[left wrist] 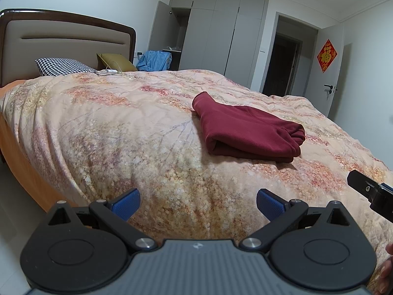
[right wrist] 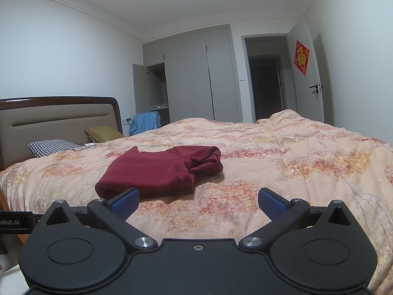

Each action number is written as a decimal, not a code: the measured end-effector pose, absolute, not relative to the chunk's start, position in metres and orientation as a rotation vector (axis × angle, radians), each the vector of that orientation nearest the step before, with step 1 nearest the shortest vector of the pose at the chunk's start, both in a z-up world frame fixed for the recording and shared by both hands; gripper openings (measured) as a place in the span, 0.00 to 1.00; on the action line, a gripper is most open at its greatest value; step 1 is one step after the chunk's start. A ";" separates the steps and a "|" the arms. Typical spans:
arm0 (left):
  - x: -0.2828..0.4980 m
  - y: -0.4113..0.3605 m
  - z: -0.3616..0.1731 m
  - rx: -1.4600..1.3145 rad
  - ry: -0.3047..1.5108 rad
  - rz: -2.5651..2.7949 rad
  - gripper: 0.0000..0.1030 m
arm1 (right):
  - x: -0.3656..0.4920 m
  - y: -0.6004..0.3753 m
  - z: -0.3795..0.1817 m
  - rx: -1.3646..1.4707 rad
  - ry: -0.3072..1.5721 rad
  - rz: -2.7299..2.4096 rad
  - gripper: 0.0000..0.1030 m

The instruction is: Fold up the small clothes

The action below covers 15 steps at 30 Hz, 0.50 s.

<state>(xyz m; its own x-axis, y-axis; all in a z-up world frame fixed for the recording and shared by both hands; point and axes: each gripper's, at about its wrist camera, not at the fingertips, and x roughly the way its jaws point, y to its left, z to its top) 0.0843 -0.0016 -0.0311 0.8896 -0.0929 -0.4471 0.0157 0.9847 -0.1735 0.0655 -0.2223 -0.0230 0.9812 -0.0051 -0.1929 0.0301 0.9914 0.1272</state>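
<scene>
**Kid:** What are your grippers doing?

**Me:** My left gripper has its blue fingers spread wide, with nothing between them. My right gripper is spread wide too, and it holds nothing. Both hang above the near edge of the bed cover.

**Kid:** What could go wrong?

**Me:** I think the red top looks folded already, in a thick soft bundle. If I pinch only its top layer and lift, the layers below may slide out and the fold may fall open. If I push in low, my fingers could grab the bed cover as well and pull it up in a lump. My two grippers are also close. A bit of the right one shows just to the right of my left one, so they could bump if I swing them together.

**Kid:** Where is the red top from your grippers?

**Me:** From my left gripper it lies ahead and a little to the right, well apart from the fingers. From my right gripper it lies ahead and to the left, much nearer. Its near corner sits just past my left finger. I cannot tell if they touch. Its bunched end points away to the right.
</scene>
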 end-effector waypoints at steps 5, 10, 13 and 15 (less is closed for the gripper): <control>0.084 -0.001 -0.031 -0.168 0.472 -0.055 1.00 | 0.066 -0.222 -0.023 0.131 0.194 -0.018 1.00; 0.084 -0.001 -0.032 -0.170 0.474 -0.055 1.00 | 0.066 -0.222 -0.023 0.130 0.194 -0.018 1.00; 0.084 -0.001 -0.032 -0.171 0.474 -0.056 1.00 | 0.066 -0.222 -0.023 0.130 0.194 -0.018 1.00; 0.084 -0.001 -0.032 -0.171 0.474 -0.056 1.00 | 0.066 -0.222 -0.023 0.130 0.194 -0.018 1.00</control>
<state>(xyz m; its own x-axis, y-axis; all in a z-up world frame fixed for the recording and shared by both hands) 0.0840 -0.0008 -0.0321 0.8887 -0.0929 -0.4491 0.0137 0.9842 -0.1764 0.0656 -0.2222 -0.0228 0.9811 -0.0052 -0.1934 0.0303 0.9914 0.1273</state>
